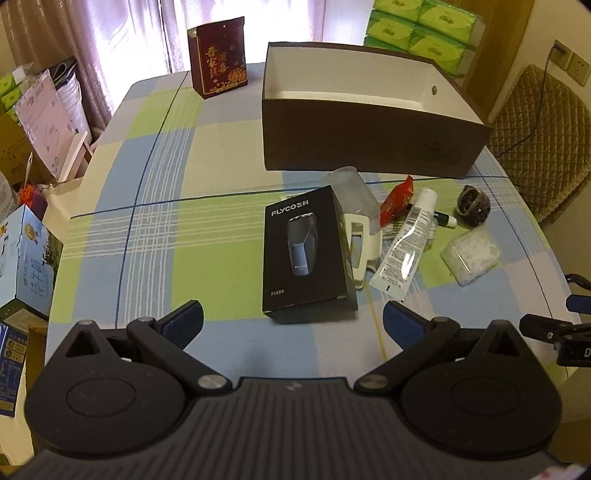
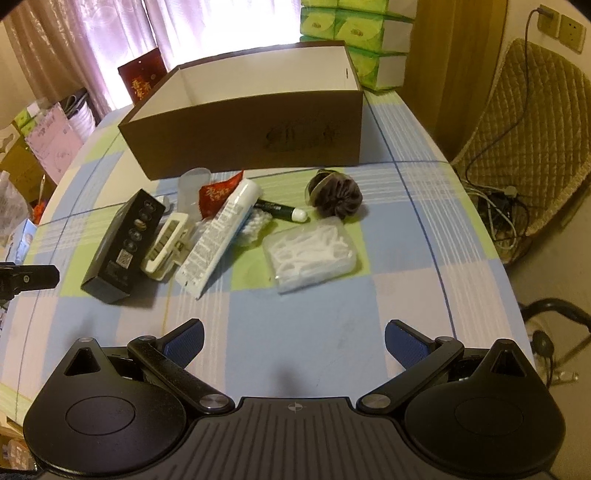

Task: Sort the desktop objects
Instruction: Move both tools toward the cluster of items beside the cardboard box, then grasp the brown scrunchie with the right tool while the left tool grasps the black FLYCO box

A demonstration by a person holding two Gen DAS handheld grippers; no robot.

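Note:
A black shaver box (image 1: 304, 254) (image 2: 123, 245) lies flat on the checked tablecloth, just ahead of my open left gripper (image 1: 293, 325). Beside it lie a white clip (image 1: 360, 247) (image 2: 168, 245), a clear cup (image 1: 354, 195) (image 2: 192, 188), a red packet (image 1: 397, 201) (image 2: 218, 195), a white tube (image 1: 406, 243) (image 2: 218, 236), a lip balm stick (image 2: 282, 210), a dark hair scrunchie (image 1: 473, 206) (image 2: 334, 197) and a clear case of floss picks (image 1: 471, 256) (image 2: 312, 254). My right gripper (image 2: 293, 339) hangs open in front of the floss case, holding nothing. A large brown box (image 1: 369, 140) (image 2: 251, 136), open and white inside, stands behind the pile.
A dark red gift bag (image 1: 218, 57) (image 2: 146, 75) stands at the table's far left. Green tissue packs (image 1: 424, 33) (image 2: 358, 33) are stacked behind the brown box. A quilted chair (image 1: 535, 136) (image 2: 528, 140) with cables sits right of the table; cartons (image 1: 26, 254) crowd the left.

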